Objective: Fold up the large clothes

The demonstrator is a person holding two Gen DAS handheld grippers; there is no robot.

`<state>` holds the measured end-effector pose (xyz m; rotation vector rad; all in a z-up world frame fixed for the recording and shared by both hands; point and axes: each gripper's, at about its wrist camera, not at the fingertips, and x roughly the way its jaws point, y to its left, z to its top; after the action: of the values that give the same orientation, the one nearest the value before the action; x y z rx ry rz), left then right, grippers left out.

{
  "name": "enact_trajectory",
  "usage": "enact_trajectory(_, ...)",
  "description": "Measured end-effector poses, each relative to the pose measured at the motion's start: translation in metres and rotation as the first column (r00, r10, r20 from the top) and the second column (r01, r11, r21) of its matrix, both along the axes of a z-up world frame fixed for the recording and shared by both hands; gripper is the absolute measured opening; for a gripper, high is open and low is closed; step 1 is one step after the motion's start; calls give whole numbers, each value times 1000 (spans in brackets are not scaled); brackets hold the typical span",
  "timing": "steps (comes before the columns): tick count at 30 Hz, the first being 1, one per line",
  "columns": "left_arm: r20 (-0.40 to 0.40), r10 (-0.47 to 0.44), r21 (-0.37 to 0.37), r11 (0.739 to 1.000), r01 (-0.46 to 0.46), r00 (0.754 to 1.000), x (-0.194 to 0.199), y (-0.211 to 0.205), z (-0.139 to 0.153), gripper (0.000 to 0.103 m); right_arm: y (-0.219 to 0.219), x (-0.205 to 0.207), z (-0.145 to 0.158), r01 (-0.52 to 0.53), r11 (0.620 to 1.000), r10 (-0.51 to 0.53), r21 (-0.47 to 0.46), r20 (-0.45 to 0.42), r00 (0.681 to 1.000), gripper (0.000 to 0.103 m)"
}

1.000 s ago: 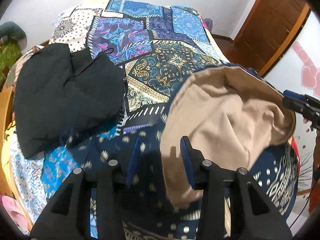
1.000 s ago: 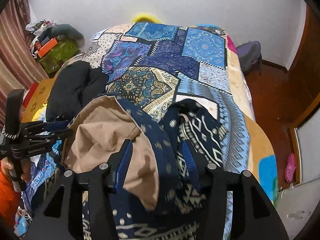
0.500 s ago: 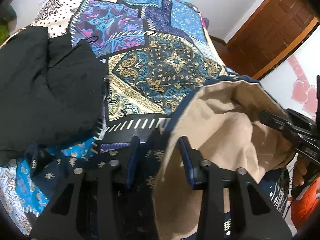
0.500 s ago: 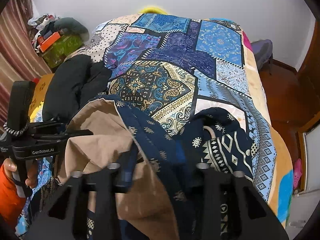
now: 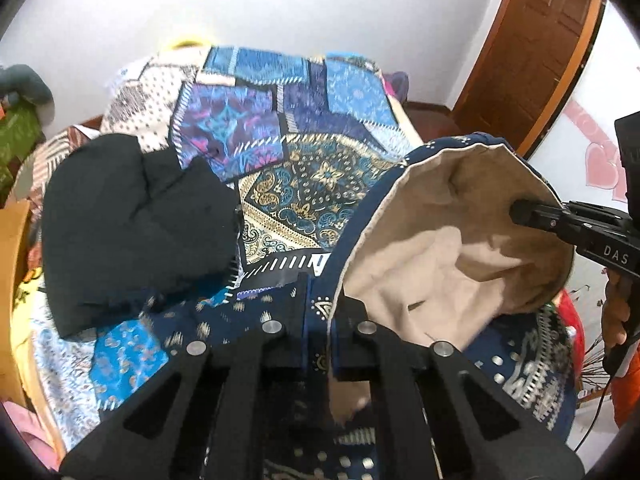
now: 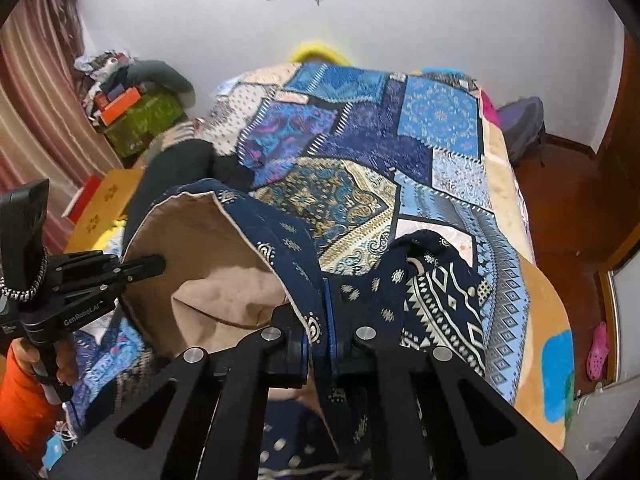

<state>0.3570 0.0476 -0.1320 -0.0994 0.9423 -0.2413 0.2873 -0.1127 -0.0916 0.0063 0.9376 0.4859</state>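
Both jaws were wide a sec ago; now my left hand-held gripper (image 5: pixel 318 320) & right hand-held gripper (image 6: pixel 318 334) pinch the blue dress (image 6: pixel 436 292) edge, lifted over the bed (image 5: pixel 320 184). I'm at the grab-and-lift step. Next, I think: pull it flat, then fold.

Bed (image 6: pixel 500 184) with patchwork cover.
A black garment (image 5: pixel 132 224) lies on its left side; the navy patterned garment (image 6: pixel 436 300) rests partly on the near end.
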Motion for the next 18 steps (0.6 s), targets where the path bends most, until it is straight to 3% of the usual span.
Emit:
enact_trajectory(9,41,-29,23,999,28,999,-64,-2,23,6,-1,-55,19,-31,999,31,-19,44,999,6)
enact_trajectory(16,-42,-51,17,999,51,998,-100,-1,8,7,-3,-93,2,-74,996,74,-59,0,997,6)
enact_trajectory(18,-65,-50,22,998,51,997,-109,0,7,15,-4,-102,1,-88,993,89,-78,-1,996,7)
